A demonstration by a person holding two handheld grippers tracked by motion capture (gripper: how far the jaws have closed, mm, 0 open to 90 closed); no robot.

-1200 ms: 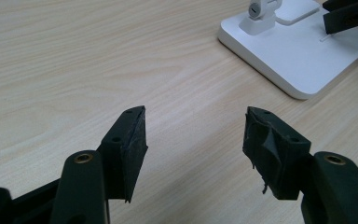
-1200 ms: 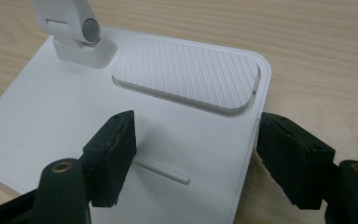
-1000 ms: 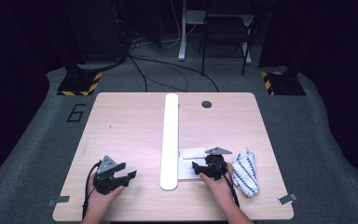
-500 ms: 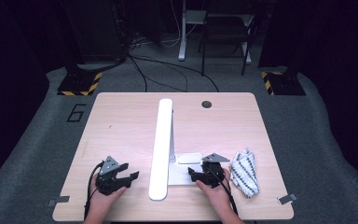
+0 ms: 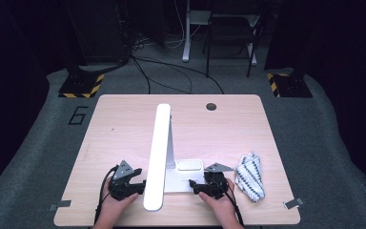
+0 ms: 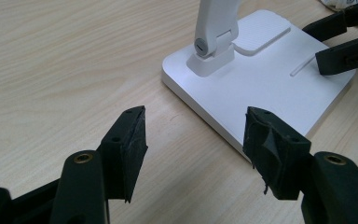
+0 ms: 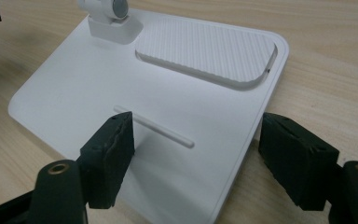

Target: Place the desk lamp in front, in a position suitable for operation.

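the stiff, top-heavy white desk lamp [image 5: 158, 157] is best steadied by its flat base [image 7: 168, 116], both grippers wide and empty.

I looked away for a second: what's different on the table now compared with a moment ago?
The white lamp's long bar has swung up off the table on its hinge, its near end shifting toward the left tool. The right tool sits over the lamp base, jaws open. The striped cloth stayed put.

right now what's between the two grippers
In the high view, the white desk lamp stands between the left gripper and right gripper, its base and long light bar filling that stretch.
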